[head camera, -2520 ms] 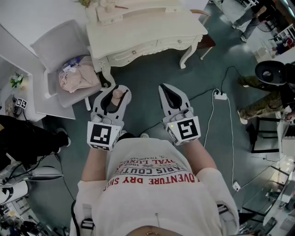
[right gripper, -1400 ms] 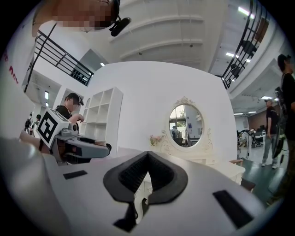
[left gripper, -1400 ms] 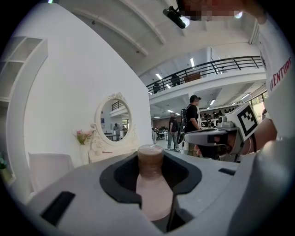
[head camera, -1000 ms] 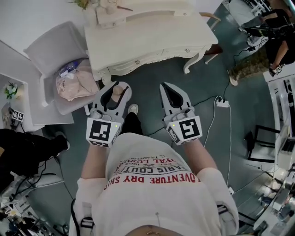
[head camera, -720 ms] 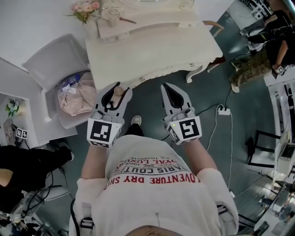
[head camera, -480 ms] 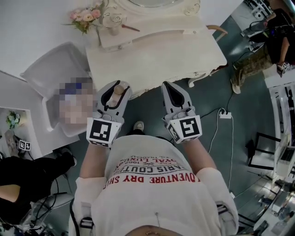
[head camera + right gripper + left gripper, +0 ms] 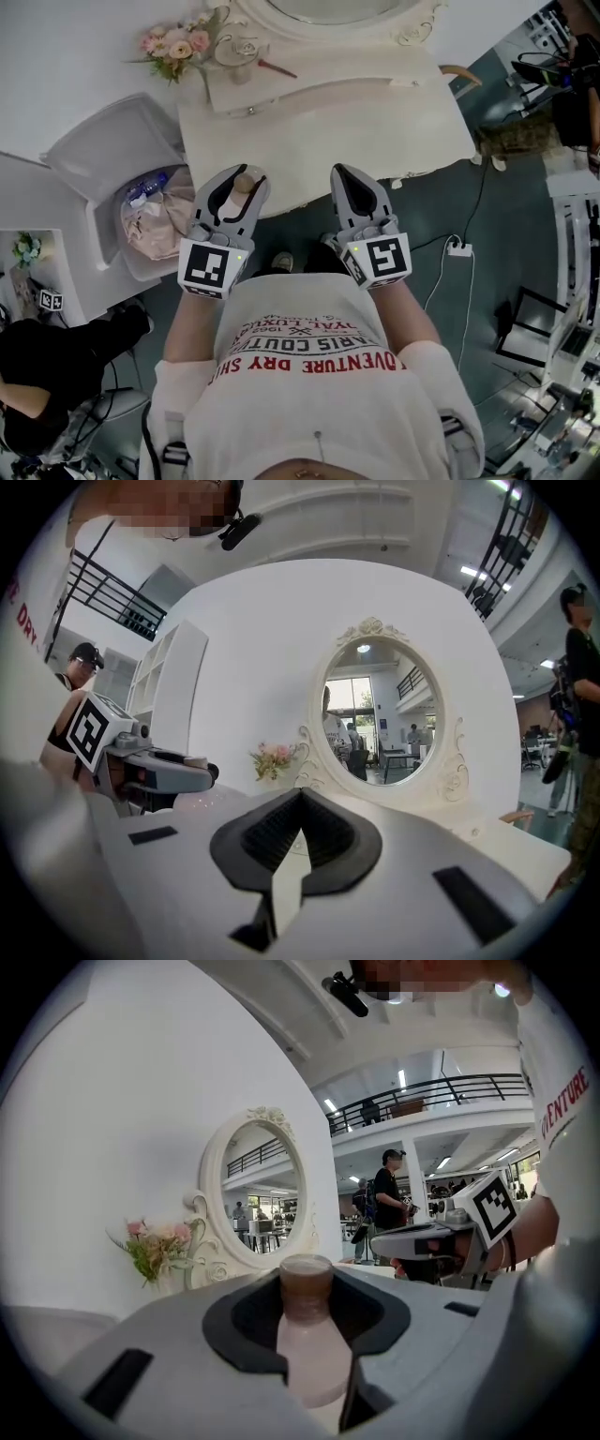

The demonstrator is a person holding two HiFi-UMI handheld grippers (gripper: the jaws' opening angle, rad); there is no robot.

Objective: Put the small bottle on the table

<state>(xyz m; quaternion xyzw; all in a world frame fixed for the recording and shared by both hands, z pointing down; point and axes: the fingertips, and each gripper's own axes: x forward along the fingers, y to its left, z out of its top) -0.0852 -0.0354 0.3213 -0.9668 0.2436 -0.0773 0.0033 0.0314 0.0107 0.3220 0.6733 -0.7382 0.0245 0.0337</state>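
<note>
The small bottle [image 7: 243, 186], pale pink with a brown cap, stands upright between the jaws of my left gripper [image 7: 235, 178], which is shut on it. In the left gripper view the bottle [image 7: 307, 1344] fills the gap between the dark pads and its cap pokes above them. My right gripper [image 7: 347, 174] is beside it, shut with nothing in it; its pads meet at the tip [image 7: 300, 795]. Both grippers hover over the front edge of the white dressing table [image 7: 375, 117].
An oval mirror [image 7: 384, 728] stands at the table's back, with a small tray [image 7: 246, 80] and pink flowers [image 7: 176, 44] at its left. A white chair [image 7: 112, 141] holding a bag [image 7: 155, 211] is left of the table. Cables [image 7: 459, 248] lie on the floor at right.
The person has stepped forward: the dressing table has come from well ahead to right under the gripper tips. The left gripper keeps its hold on the bottle; the right stays shut.
</note>
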